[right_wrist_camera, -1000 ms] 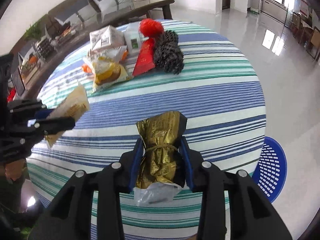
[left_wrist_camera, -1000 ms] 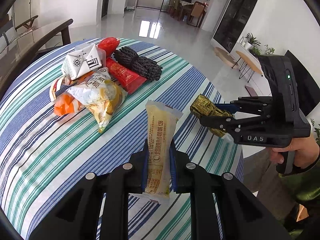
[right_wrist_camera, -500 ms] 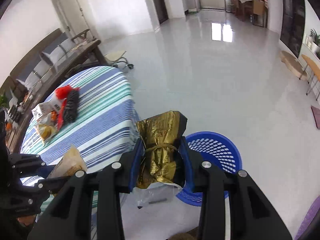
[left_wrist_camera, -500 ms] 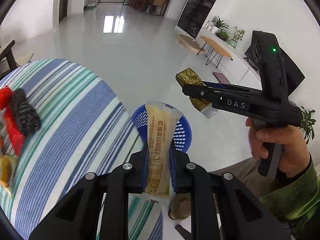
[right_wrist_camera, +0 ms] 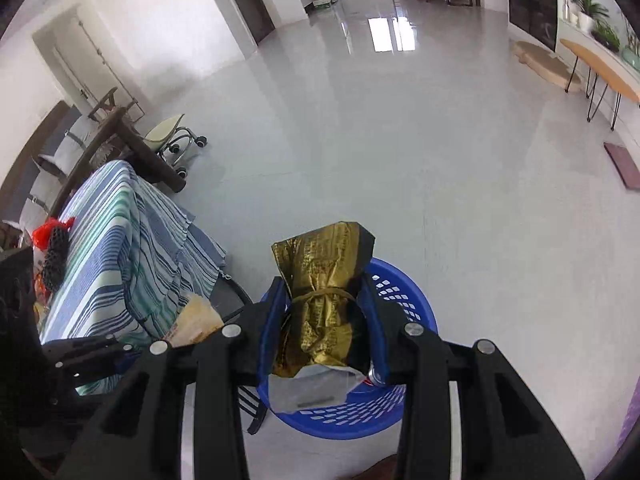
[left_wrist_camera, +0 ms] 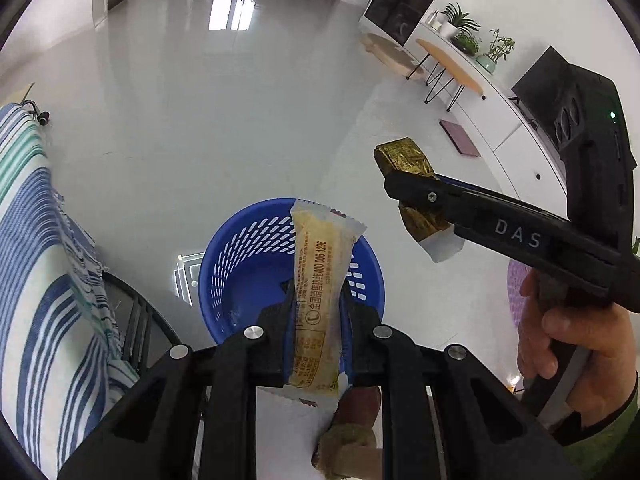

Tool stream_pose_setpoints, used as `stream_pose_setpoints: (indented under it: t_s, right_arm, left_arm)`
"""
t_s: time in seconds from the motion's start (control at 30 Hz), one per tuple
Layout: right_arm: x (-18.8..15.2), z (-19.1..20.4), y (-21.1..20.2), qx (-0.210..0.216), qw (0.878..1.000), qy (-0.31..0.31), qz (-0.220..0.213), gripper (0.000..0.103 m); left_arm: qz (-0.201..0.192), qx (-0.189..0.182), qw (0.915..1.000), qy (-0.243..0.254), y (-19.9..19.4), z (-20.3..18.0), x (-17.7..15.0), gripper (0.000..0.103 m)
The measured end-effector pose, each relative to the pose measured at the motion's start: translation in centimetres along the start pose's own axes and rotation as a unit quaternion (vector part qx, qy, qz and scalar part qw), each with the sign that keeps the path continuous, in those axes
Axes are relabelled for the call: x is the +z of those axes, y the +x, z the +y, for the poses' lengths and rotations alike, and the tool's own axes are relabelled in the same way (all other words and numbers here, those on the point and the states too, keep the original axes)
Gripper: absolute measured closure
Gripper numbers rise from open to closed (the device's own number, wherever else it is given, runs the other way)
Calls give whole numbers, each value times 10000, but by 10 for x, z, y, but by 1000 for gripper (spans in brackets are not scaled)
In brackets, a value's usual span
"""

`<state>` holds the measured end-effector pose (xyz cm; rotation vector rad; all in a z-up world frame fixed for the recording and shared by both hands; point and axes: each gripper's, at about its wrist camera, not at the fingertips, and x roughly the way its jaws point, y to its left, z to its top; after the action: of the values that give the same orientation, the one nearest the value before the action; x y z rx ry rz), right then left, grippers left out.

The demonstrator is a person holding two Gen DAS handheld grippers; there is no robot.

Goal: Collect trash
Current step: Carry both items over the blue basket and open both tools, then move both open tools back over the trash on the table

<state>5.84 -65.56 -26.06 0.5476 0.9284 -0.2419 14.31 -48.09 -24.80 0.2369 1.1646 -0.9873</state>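
My left gripper point(left_wrist_camera: 316, 300) is shut on a long yellow snack wrapper point(left_wrist_camera: 318, 280) and holds it over the blue slotted basket point(left_wrist_camera: 240, 264) on the floor. My right gripper point(right_wrist_camera: 324, 292) is shut on a crumpled gold foil wrapper point(right_wrist_camera: 324, 284), held above the same blue basket point(right_wrist_camera: 404, 288). In the left wrist view the right gripper point(left_wrist_camera: 404, 194) with its gold wrapper point(left_wrist_camera: 404, 160) hangs up and to the right of the basket. The left gripper's yellow wrapper point(right_wrist_camera: 196, 320) shows at the lower left of the right wrist view.
The striped-cloth table point(left_wrist_camera: 32, 248) stands to the left of the basket, also in the right wrist view point(right_wrist_camera: 120, 248), with red and black trash point(right_wrist_camera: 54, 240) on it. A chair point(right_wrist_camera: 172, 144) stands behind it. Glossy floor lies around. My foot point(left_wrist_camera: 352, 432) is by the basket.
Both grippers have swung away from the table, rightward and down, until each holds its wrapper above the blue basket. Both grips are unchanged.
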Motion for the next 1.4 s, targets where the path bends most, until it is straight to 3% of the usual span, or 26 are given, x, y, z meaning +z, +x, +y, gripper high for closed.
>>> stream_pose_setpoints:
  t_s: [0.07,0.13,0.23,0.33,0.37,0.43,0.53,0.63,0.8,0.93,1.03,1.17,1.4]
  right_arm:
    - [1,-12,1,106,9997,230,-18,57]
    - [2,-19,-3,160,9993,327,-83,47]
    - [5,-24,-8,208,9987,419,-185,38]
    - [7,-19,-17,113,9985,390,-369,29]
    - [7,-16,-22,70,9984,358,-441,26]
    - [5,-10,-28,-97,9980,278,-568,8]
    - [1,7,-39,-436,9959,23,-798,5]
    - [-9,36,-49,-643,9904,-393,-1160,5]
    - [-48,97,-59,-720,9789,-1170,-1513,5]
    - [-96,152,-55,-307,9794,-1579,-1225,5]
    - [-125,199,-47,-74,9755,-1962,-992,5]
    - [-151,257,-39,164,9652,-2497,-757,5]
    - [-177,320,-16,429,9577,-2822,-353,5]
  left_arm:
    - [-75,32,10000,12,14,0,5,75]
    - [-163,39,9999,-43,24,1,7,39]
    - [-340,98,9993,-134,24,1,7,26]
    - [-646,117,9977,-180,3,-3,2,22]
    - [-794,114,9967,-151,-10,-5,0,21]
    - [-1171,126,9930,-60,-43,-8,-11,14]
    - [-1848,318,9822,62,-95,-16,-41,5]
    - [-2117,618,9752,176,-134,-14,-79,5]
    - [-1844,910,9786,62,-174,18,-136,5]
    - [-1636,1264,9778,-353,-201,63,-169,5]
    - [-1551,1583,9724,-724,-221,104,-189,5]
    - [-1415,2191,9601,-1005,-244,155,-219,5]
    - [-1397,2681,9391,-1635,-283,231,-263,5]
